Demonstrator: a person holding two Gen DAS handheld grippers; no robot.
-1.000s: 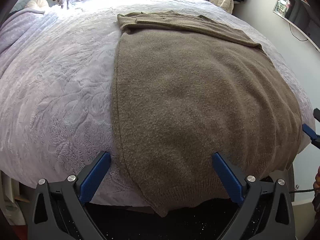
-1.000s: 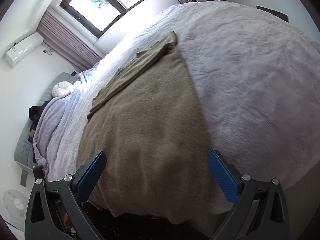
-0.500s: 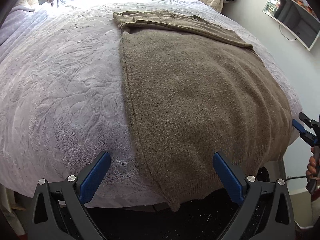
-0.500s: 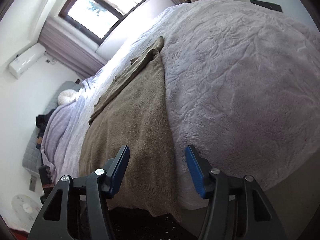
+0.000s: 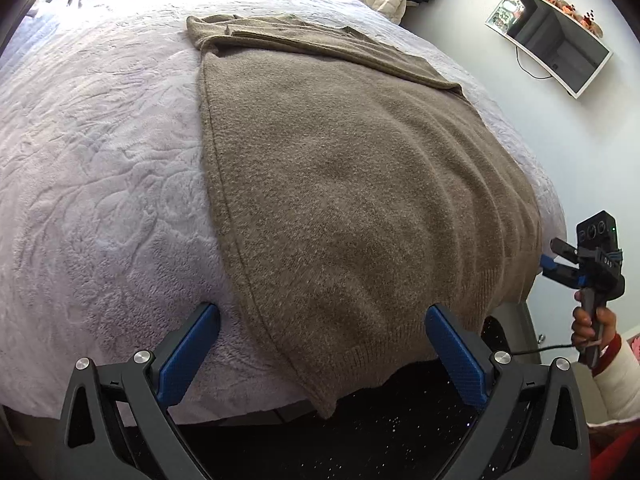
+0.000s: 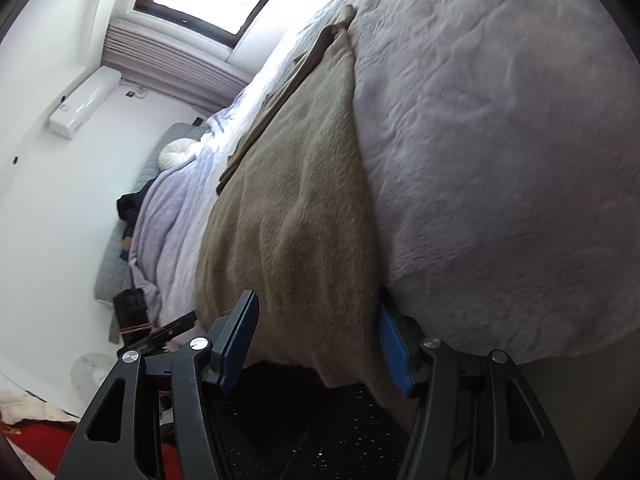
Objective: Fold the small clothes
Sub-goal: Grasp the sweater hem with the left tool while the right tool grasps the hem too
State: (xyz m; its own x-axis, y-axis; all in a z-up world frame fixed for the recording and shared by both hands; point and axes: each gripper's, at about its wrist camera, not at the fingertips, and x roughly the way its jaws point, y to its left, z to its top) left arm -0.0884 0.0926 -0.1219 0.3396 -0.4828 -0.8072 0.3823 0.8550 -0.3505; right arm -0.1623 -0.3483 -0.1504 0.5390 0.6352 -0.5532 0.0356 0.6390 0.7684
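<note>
No readable labels. Left gripper (image 5: pixel 322 344) wide, empty, over sweater (image 5: pixel 352 200) hem; right gripper (image 6: pixel 316 344) opening, hem corner between pads, unpinched.

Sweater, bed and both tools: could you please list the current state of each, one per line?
Sweater: spread flat, sleeve folded across top, hem overhanging the bed edge.
Blanket: spread over bed.
Left tool: open, hem corner between fingers.
Right tool: opening, hem between fingers, not gripped.
Wall screen: off.

The sweater (image 6: pixel 296 208) hem covers part of the right gripper (image 6: pixel 316 344) far finger; contact cannot be told. In the left view that gripper (image 5: pixel 550 260) fingertips sit behind the sweater (image 5: pixel 360 200) edge.
</note>
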